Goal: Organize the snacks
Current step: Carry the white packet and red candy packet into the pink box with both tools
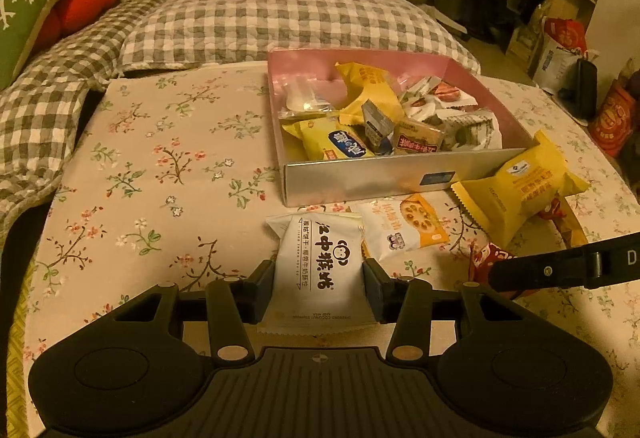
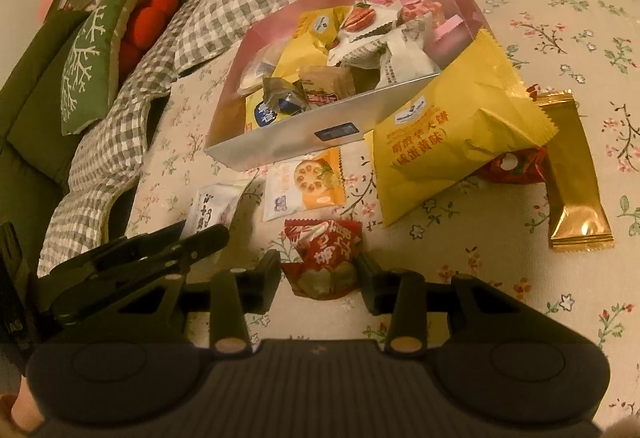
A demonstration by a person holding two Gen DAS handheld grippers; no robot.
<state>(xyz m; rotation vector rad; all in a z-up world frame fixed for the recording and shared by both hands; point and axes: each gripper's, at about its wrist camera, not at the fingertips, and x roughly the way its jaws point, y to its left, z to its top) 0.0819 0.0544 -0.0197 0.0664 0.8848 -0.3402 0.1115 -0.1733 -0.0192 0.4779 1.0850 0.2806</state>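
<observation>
my left gripper point(image 1: 319, 288) clamps the white snack packet point(image 1: 318, 270) on the flowered cloth point(image 1: 160, 174), just before the pink box's point(image 1: 384, 178) near wall. my right gripper point(image 2: 319, 274) straddles the red packet point(image 2: 322, 258) nearby; its pads seem to press it, though i can't be sure.

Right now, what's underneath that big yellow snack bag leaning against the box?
A red packet pokes out from under the big yellow snack bag, beside a gold bar wrapper. The bag covers most of the red packet, so anything else beneath stays hidden.
</observation>
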